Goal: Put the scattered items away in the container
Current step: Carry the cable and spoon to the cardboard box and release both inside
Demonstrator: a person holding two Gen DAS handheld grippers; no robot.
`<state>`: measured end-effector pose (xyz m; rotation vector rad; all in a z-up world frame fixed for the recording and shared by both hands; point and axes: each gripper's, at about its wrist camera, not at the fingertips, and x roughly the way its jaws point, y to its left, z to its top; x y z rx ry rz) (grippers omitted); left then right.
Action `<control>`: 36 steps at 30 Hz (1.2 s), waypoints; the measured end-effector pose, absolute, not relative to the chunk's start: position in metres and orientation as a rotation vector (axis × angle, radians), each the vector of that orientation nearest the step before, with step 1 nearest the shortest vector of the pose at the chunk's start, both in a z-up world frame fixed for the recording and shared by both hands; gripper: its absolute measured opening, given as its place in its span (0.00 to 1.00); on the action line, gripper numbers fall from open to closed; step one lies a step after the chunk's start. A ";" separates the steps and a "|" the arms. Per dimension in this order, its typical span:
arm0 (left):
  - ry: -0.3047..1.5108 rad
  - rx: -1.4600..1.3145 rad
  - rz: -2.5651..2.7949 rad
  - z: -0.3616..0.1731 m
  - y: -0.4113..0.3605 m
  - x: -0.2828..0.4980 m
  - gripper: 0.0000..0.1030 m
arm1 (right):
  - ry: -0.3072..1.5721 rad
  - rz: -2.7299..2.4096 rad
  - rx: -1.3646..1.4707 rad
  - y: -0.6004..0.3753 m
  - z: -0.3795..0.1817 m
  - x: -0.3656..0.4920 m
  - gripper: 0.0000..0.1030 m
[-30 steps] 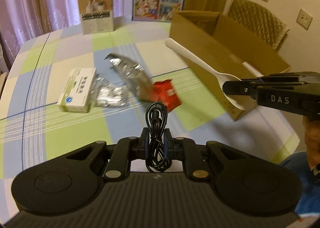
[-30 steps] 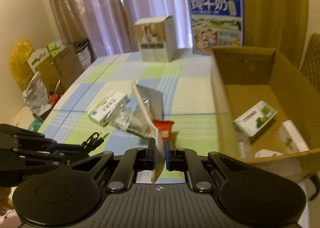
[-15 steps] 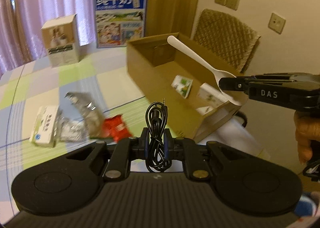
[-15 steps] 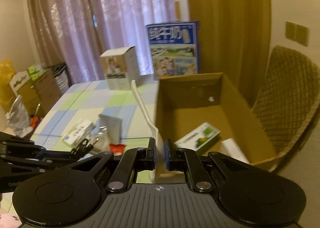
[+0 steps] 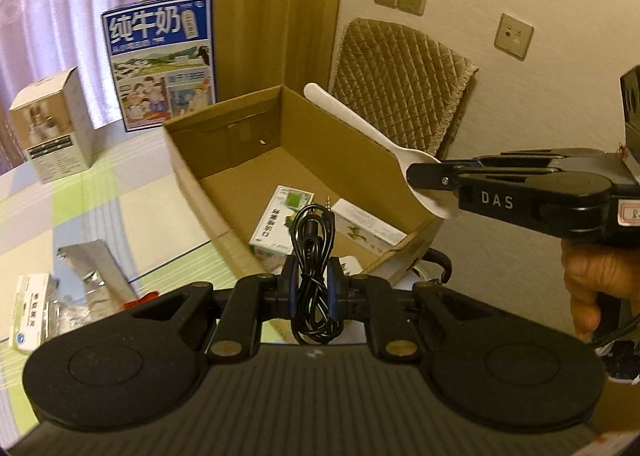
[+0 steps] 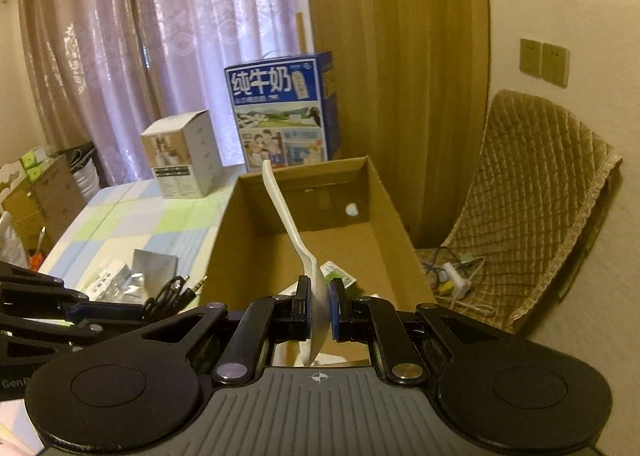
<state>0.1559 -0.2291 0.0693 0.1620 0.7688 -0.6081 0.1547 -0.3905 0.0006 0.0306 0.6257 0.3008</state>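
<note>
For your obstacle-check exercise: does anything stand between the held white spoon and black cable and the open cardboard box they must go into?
Nothing visible does. The right gripper holds the white plastic spoon and the left gripper the coiled black audio cable at the cardboard box, whose top is open; only small cartons lie inside.

White spoon point(image 6: 298, 240), coiled black cable point(image 5: 313, 252) above open box point(image 5: 224, 128).

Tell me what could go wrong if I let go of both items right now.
The left claw grips the cable near the box's front left wall; its loose loops may catch the rim and spill onto the table. The right claw pinches the spoon by its bowl, with the long handle tilted up, so it may tip unpredictably, possibly over the rim. Both claws crowd the same corner and could bump.
</note>
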 end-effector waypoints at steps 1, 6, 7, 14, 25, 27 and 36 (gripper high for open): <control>0.771 0.163 -0.610 0.068 -0.233 0.157 0.10 | 0.626 0.298 0.031 -0.393 0.000 0.156 0.05; 0.784 0.155 -0.613 0.061 -0.247 0.168 0.10 | 0.630 0.294 0.030 -0.402 -0.001 0.163 0.05; 0.786 0.153 -0.614 0.060 -0.250 0.170 0.10 | 0.630 0.293 0.029 -0.403 -0.002 0.165 0.05; 0.797 0.125 -0.609 0.054 -0.261 0.188 0.10 | 0.641 0.294 0.030 -0.404 -0.008 0.180 0.05; 0.821 0.086 -0.588 0.038 -0.273 0.221 0.11 | 0.663 0.284 0.038 -0.408 -0.023 0.201 0.05; 0.826 0.092 -0.579 0.034 -0.274 0.227 0.11 | 0.667 0.284 0.039 -0.409 -0.025 0.205 0.05; 0.812 0.109 -0.531 0.028 -0.257 0.224 0.17 | 0.684 0.297 0.047 -0.404 -0.037 0.209 0.05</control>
